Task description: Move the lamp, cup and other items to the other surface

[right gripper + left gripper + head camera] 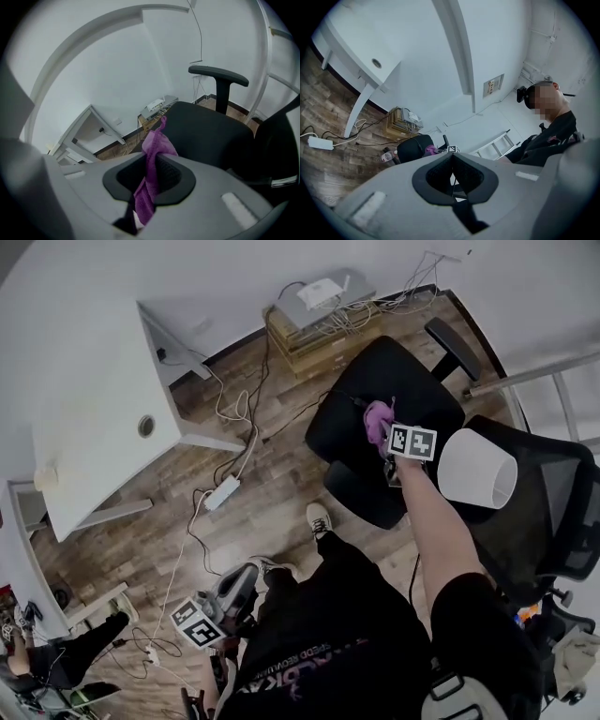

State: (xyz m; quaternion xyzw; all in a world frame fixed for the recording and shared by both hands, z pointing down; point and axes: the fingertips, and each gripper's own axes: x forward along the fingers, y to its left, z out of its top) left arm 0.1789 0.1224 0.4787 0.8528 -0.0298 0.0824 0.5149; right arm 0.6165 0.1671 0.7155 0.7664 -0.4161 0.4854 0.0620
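Note:
My right gripper (386, 439) is shut on a purple cloth (378, 418) and holds it just over the seat of a black office chair (375, 390). In the right gripper view the cloth (157, 143) hangs pinched between the jaws of the right gripper (154, 157), with the chair seat (206, 131) right behind. A white lampshade (476, 468) rests on a second black chair (553, 512) at the right. My left gripper (248, 573) hangs low by my left leg, shut and empty; in its own view the left gripper (452, 157) looks across at the chair (412, 147).
A white desk (103, 418) stands at the left. A power strip (222, 492) and loose cables lie on the wood floor. A box with a router (319, 315) sits by the wall. A bottle (386, 154) stands near the chair. Another person's legs (56, 652) are at bottom left.

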